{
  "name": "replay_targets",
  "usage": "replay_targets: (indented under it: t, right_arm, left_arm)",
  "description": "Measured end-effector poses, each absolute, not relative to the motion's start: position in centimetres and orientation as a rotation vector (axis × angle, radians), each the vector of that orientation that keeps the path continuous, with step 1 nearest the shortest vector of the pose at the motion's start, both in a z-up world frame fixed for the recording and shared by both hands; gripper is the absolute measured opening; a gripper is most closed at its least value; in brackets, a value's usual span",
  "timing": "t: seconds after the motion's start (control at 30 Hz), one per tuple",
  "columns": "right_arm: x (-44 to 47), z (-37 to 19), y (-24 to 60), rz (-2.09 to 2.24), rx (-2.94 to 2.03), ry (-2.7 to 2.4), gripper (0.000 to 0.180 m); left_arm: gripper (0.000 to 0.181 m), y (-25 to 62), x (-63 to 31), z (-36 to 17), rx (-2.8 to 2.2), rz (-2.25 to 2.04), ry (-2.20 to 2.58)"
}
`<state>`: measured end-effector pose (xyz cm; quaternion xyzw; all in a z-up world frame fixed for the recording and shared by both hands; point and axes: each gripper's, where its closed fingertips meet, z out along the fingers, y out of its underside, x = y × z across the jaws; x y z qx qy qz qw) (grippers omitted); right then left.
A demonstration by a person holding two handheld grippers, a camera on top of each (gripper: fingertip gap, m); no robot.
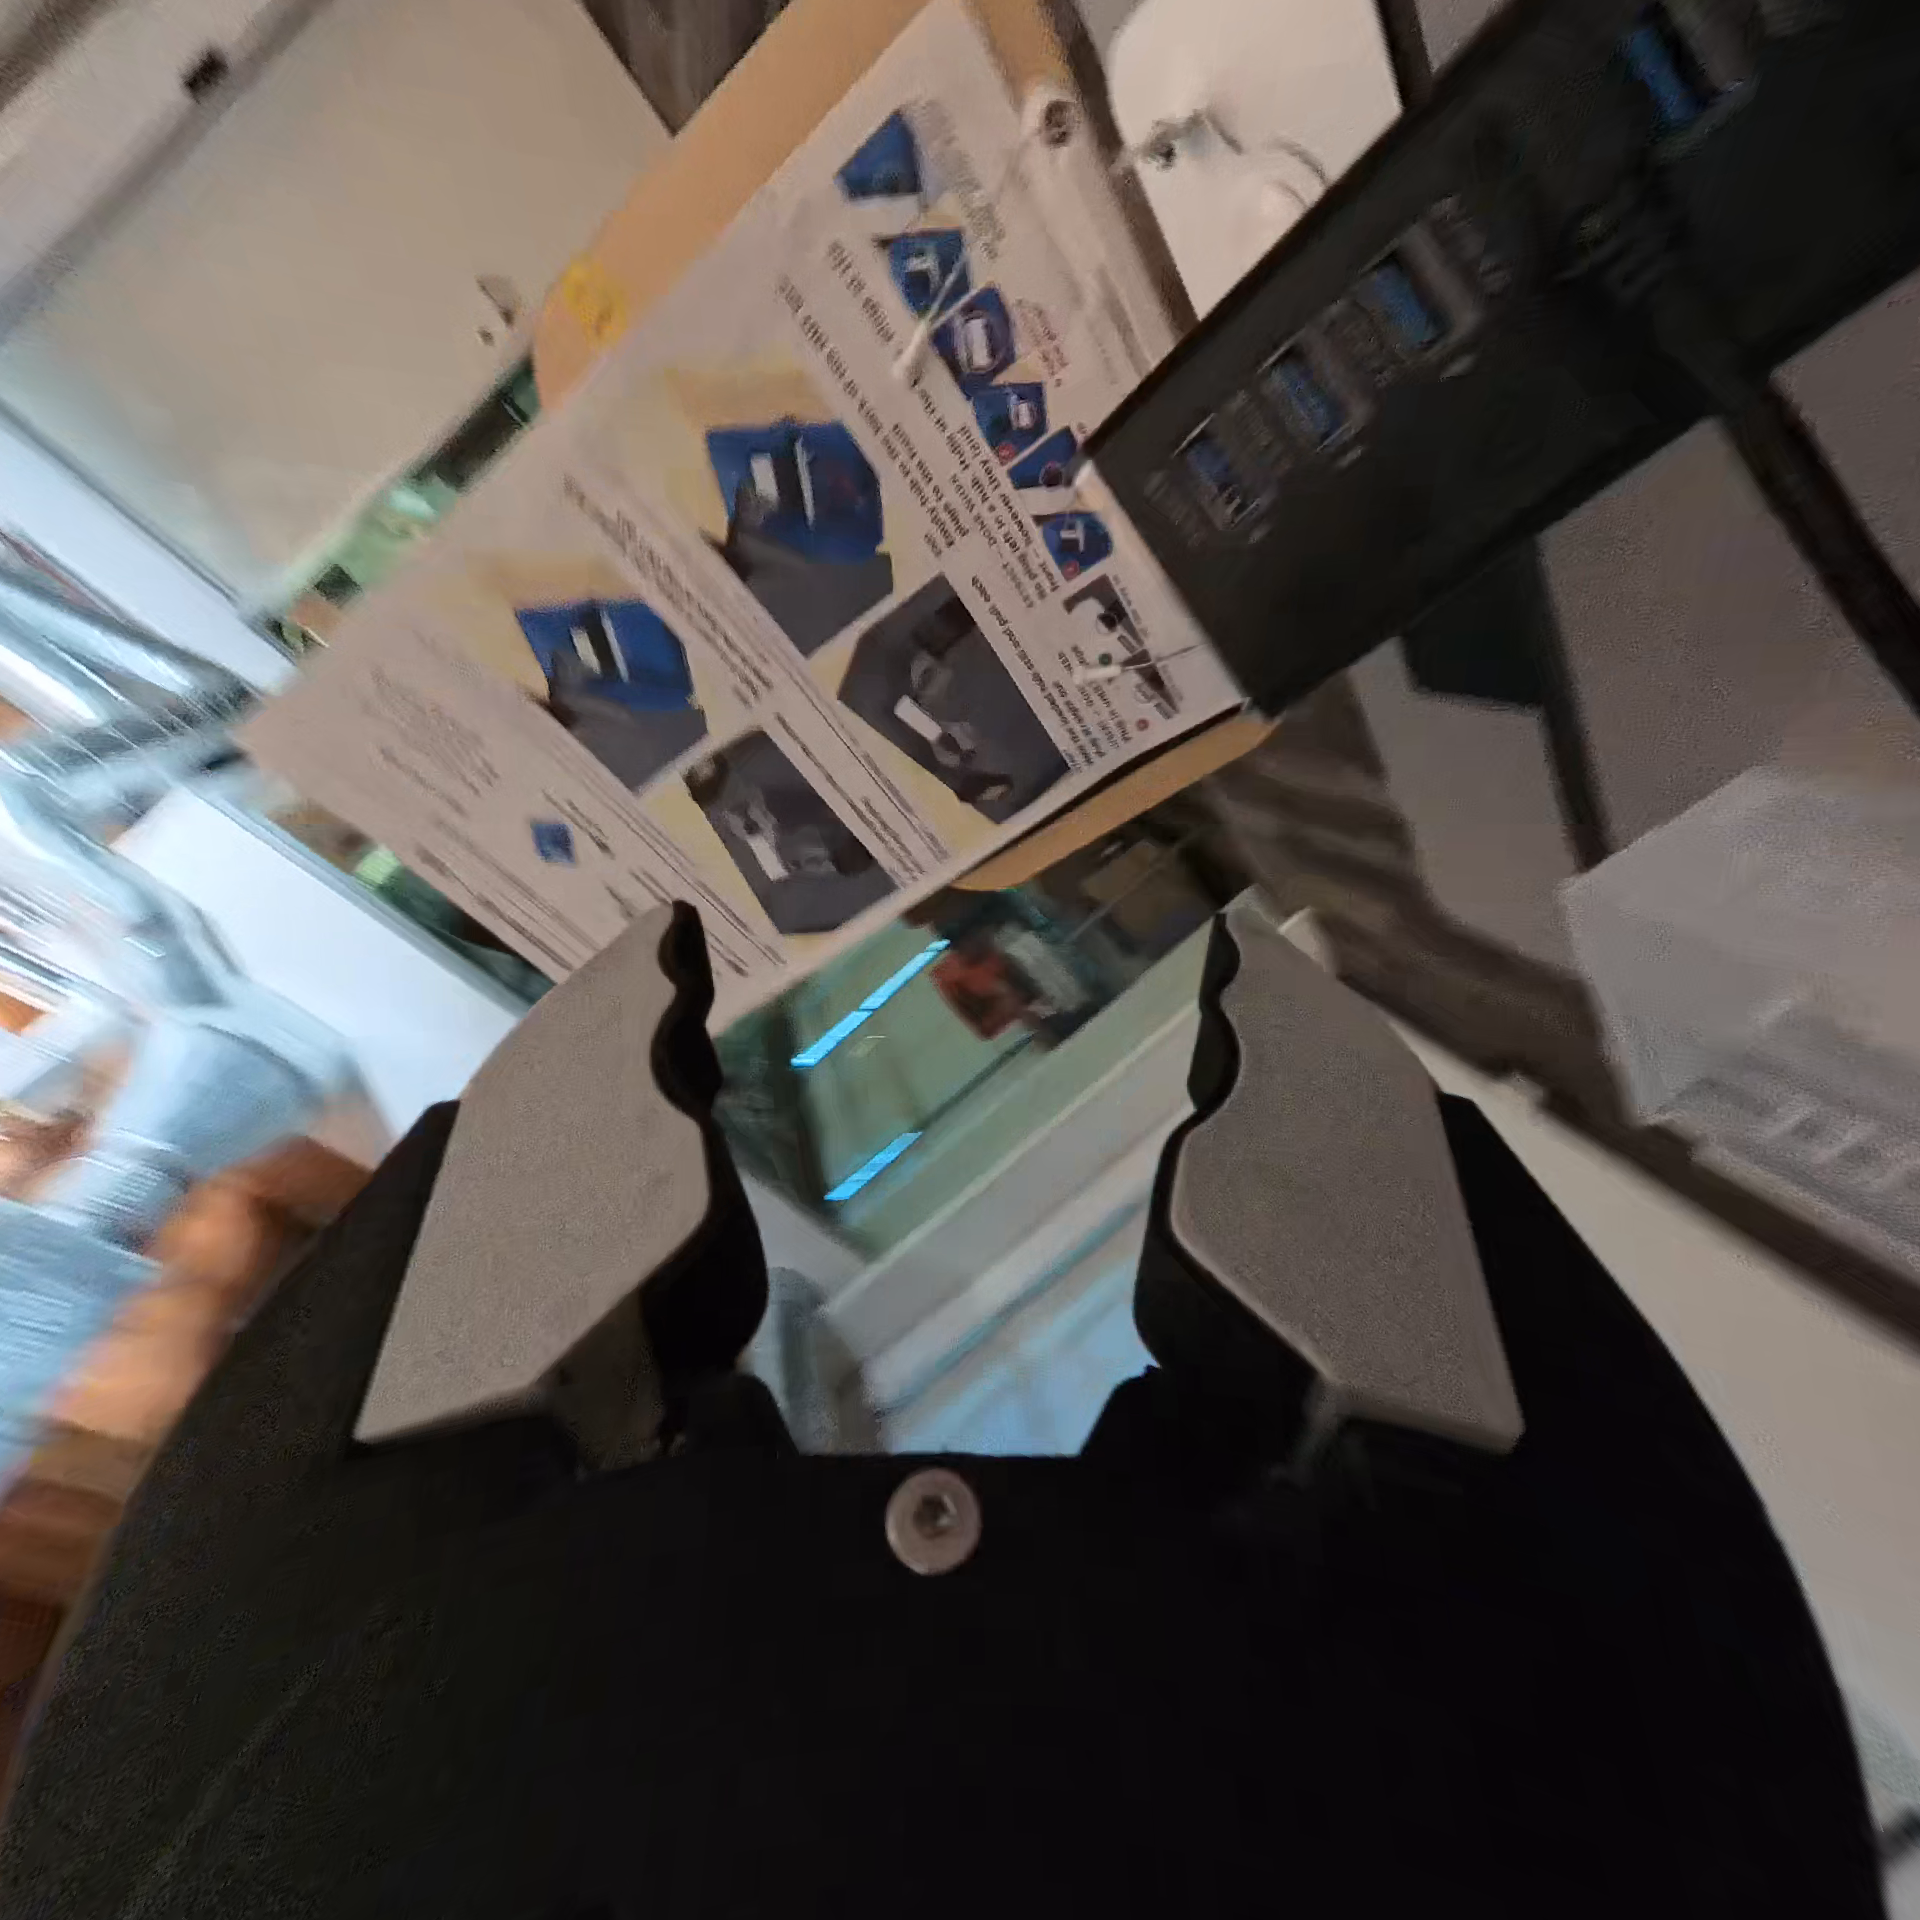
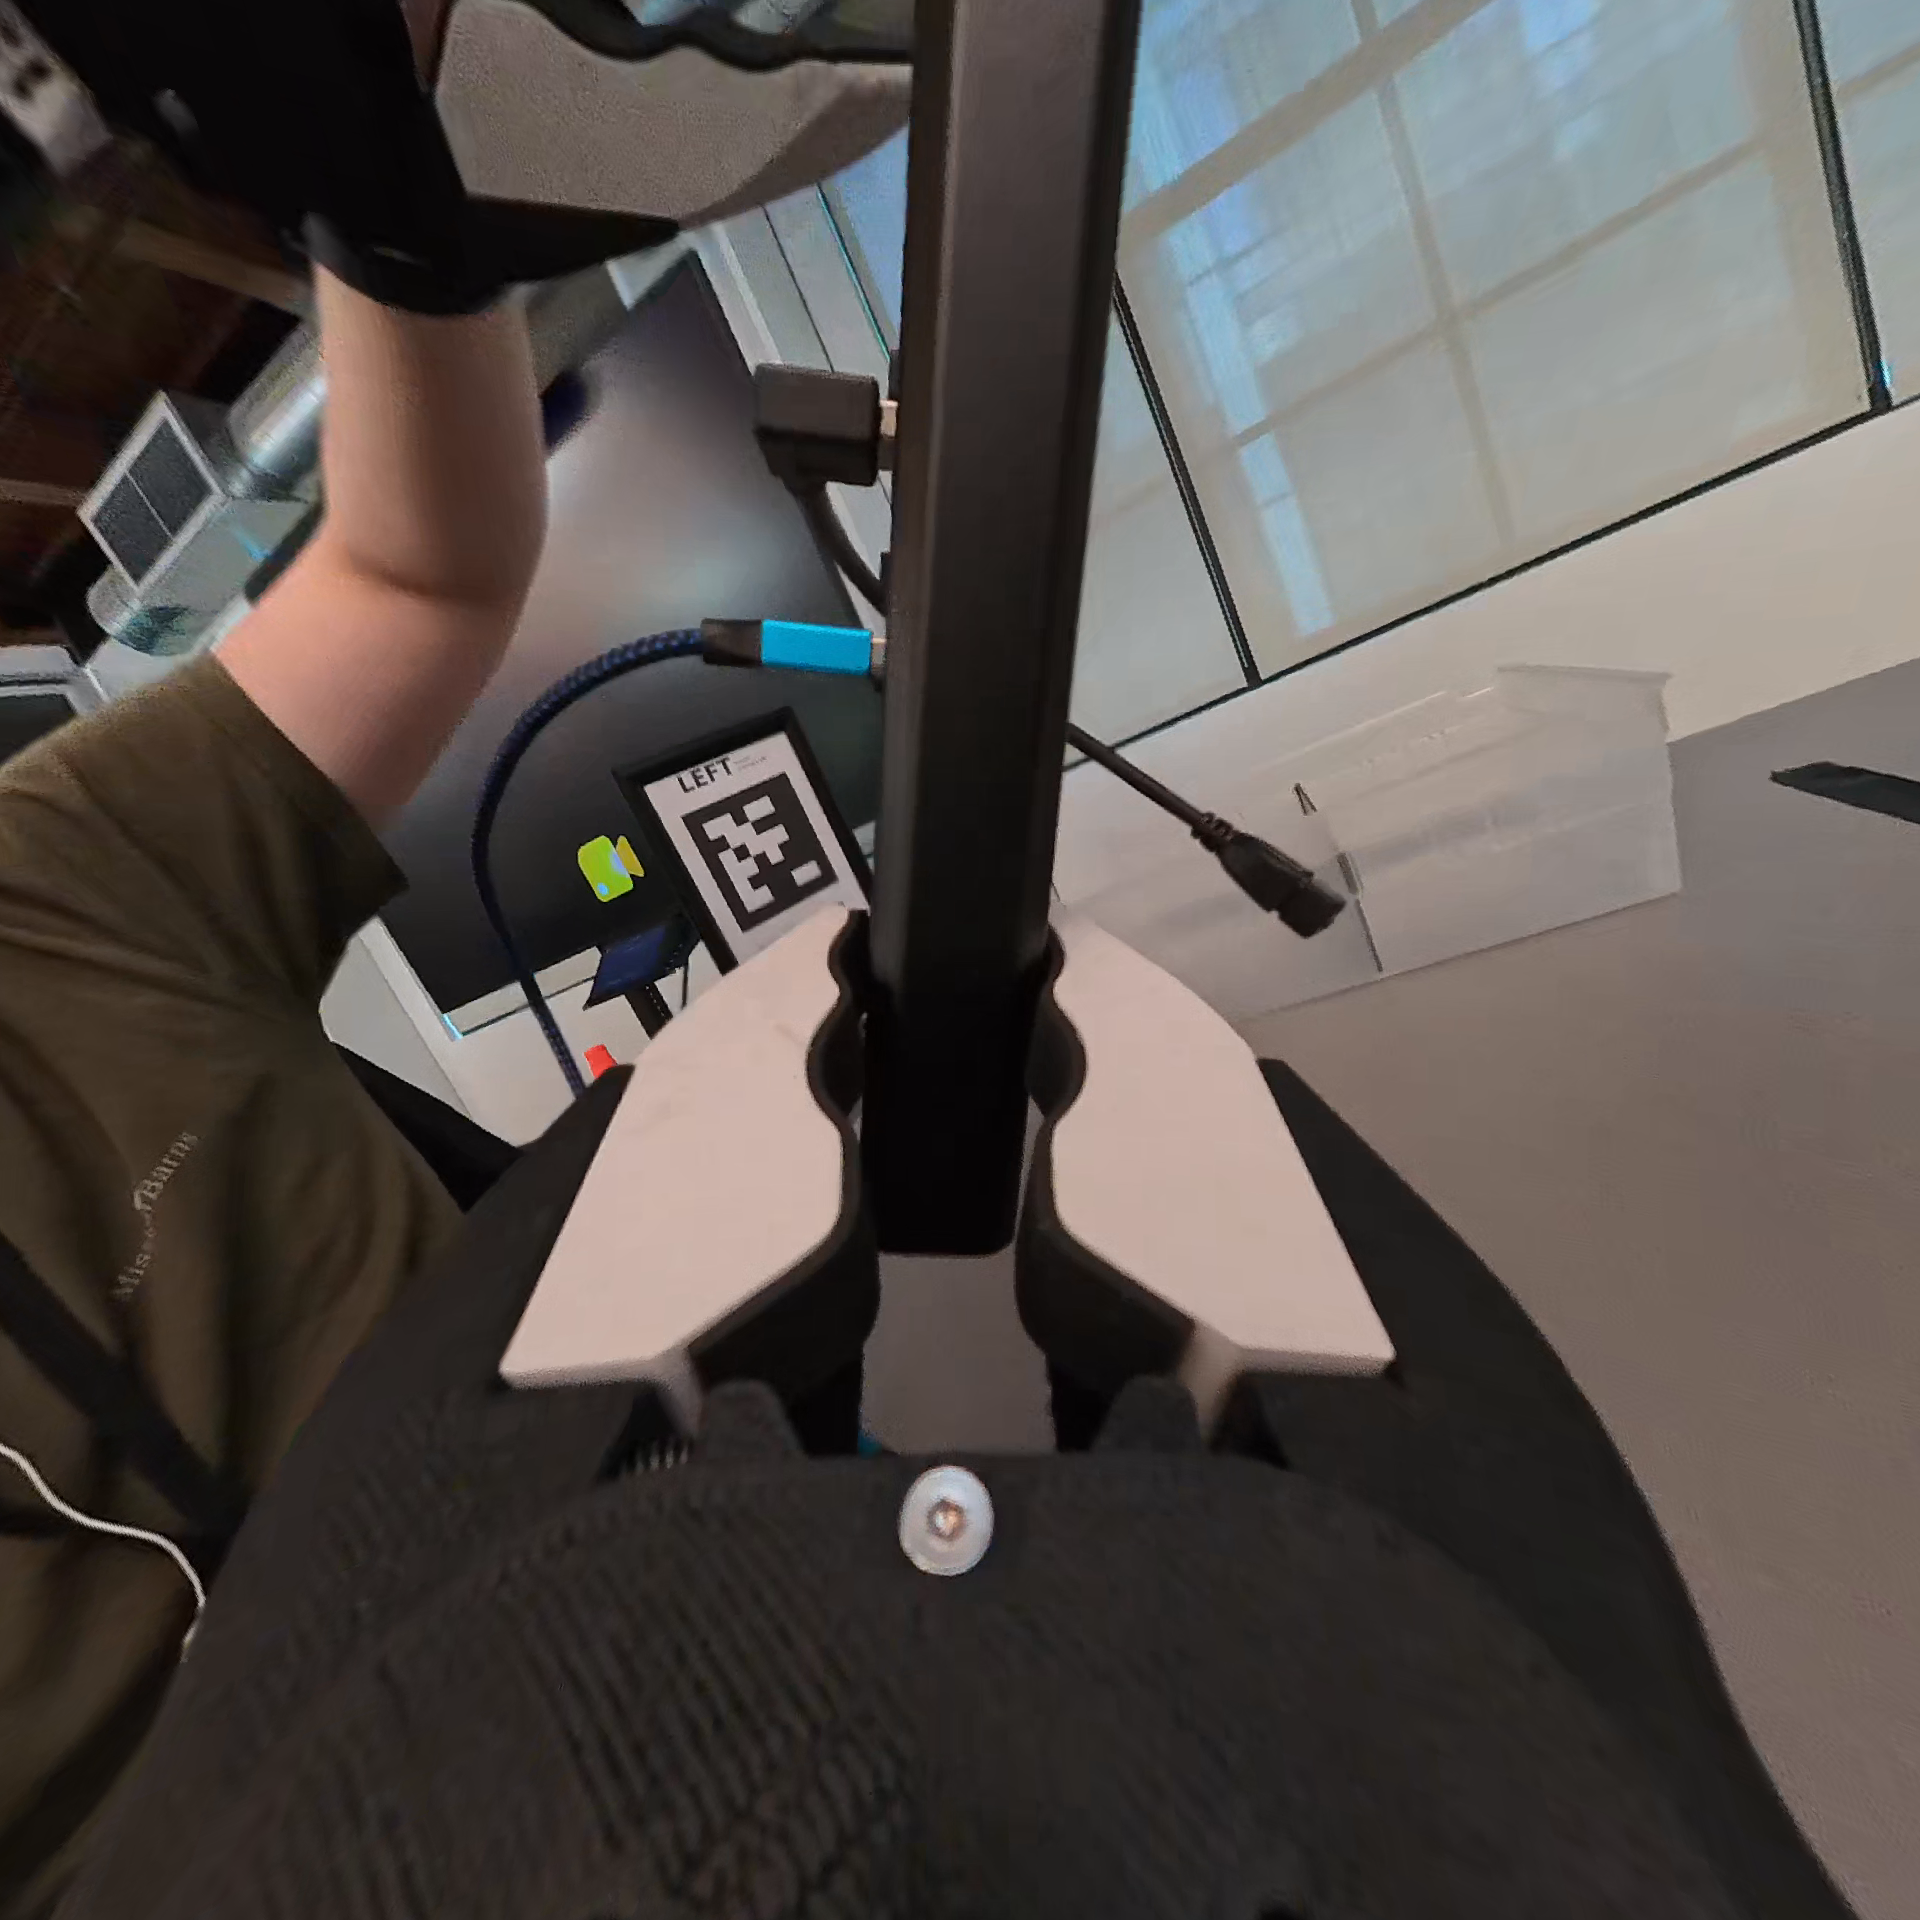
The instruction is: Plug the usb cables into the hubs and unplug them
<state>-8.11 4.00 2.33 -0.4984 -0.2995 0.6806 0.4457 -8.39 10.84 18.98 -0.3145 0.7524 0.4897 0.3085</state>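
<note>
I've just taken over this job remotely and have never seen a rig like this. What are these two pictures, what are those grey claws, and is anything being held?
There is no robot arm: a person holds a two-finger gripper in each hand, and each gripper carries a camera looking along its fingers.

The left wrist view shows the left gripper with its jaws apart and nothing between them. Beyond it is the black USB hub, showing a row of blue ports, and behind that an instruction sheet on a board. This picture is blurred.

The right wrist view shows the right gripper clamped on one end of the same hub. Two cables are plugged into its side: a black plug and a blue plug. A loose black connector dangles over the grey table.
</note>
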Motion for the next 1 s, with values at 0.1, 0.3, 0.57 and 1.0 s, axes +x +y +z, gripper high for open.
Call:
replay_targets:
  t: [0.1,0.3,0.57,1.0]
  right_arm:
    - [-7.7,3.2,4.1,1.673,-1.198,-0.711,0.028]
    - [-6.7,3.4,6.7,1.349,-1.265,-0.597,0.028]
    - [-3.1,5.5,8.3,0.747,-1.214,-0.282,0.028]
    - [0.6,7.6,7.0,0.334,-1.125,-0.29,0.027]
  left_arm:
    - [0.088,10.0,-10.3,20.4,-1.212,0.887,1.813]
    - [0.059,3.6,-11.0,19.6,-1.623,-0.185,1.283]
    - [0.056,1.3,-6.8,11.7,-1.616,-0.963,0.686]
    - [0.037,4.0,-0.8,10.5,-1.447,-0.74,0.736]
